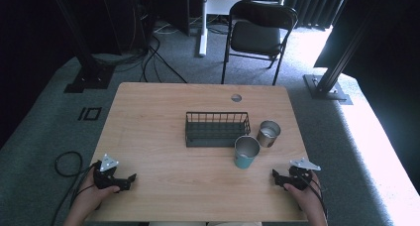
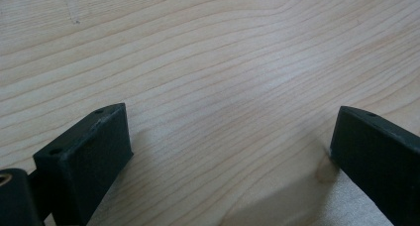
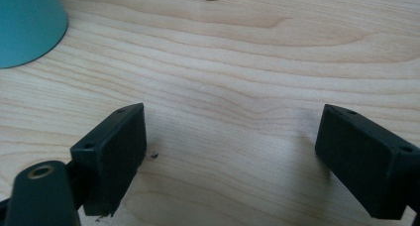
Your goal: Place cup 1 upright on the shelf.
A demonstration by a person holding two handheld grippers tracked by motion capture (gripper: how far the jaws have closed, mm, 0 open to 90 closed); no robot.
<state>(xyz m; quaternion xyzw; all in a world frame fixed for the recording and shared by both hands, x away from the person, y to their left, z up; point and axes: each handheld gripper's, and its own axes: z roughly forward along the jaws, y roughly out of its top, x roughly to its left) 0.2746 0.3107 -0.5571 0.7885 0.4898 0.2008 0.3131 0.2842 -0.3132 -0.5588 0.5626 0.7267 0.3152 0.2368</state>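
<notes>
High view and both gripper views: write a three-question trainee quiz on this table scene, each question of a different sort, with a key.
1. True or false: the teal cup stands inside the wire basket.
2. Multiple choice: which thing stands closest to the right gripper? A) the wire basket B) the teal cup C) the folding chair
3. Fill in: the jaws of the left gripper are ____, with bare table between them.

Key:
1. False; it stands on the table in front of the basket's right end, beside the silver cup.
2. B
3. open
</notes>
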